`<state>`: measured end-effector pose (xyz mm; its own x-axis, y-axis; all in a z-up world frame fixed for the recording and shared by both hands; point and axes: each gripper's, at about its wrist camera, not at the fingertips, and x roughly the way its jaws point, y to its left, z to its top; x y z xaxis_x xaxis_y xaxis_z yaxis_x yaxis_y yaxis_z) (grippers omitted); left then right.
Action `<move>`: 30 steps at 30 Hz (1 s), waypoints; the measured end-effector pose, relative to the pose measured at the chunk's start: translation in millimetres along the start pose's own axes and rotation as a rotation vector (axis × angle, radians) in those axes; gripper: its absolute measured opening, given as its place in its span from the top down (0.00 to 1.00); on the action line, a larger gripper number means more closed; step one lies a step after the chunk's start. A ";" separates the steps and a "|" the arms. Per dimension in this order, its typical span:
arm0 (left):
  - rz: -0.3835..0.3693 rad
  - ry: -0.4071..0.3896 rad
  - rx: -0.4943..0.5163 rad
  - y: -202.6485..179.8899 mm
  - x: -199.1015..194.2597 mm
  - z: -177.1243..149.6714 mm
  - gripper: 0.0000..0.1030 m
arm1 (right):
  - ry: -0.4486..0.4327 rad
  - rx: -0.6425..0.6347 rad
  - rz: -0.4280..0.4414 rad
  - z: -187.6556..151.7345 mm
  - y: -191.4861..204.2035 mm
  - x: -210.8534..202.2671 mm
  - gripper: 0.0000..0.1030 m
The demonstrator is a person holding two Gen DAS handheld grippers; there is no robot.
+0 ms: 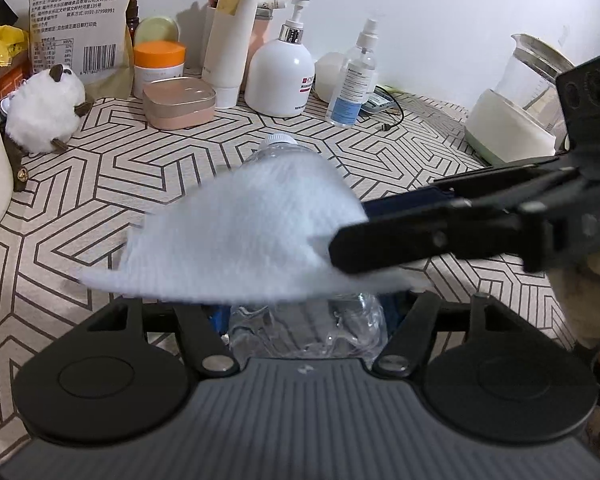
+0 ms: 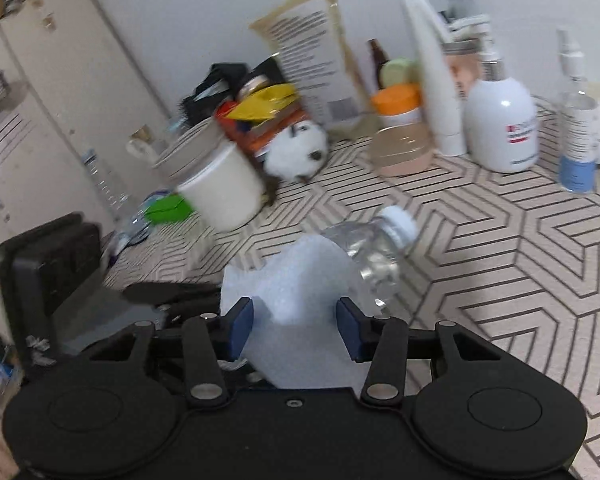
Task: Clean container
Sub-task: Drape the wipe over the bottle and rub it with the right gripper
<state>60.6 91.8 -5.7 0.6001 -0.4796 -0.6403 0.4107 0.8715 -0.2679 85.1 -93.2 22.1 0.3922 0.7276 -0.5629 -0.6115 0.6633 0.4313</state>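
**Bottle gripped, cloth draped over it**

The left gripper fingers clamp a clear plastic bottle low above mid-tabletop; light, slippery, crushable. The right gripper, half-closed, pinches the soft cloth over it.

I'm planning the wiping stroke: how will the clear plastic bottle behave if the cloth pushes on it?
The clear bottle looks empty and thin-walled, so probably light and easily dented. Its round body would likely roll if released. The white cloth droops over it, so it's floppy.
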 end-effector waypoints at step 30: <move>0.024 0.000 0.004 -5.7 -0.8 -1.5 0.35 | 0.038 -0.042 0.002 -4.8 15.5 -1.3 0.46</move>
<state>56.7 87.4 -4.8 0.6097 -0.4587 -0.6464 0.3992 0.8822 -0.2496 71.7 -84.7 26.2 0.3646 0.7212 -0.5890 -0.6408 0.6533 0.4033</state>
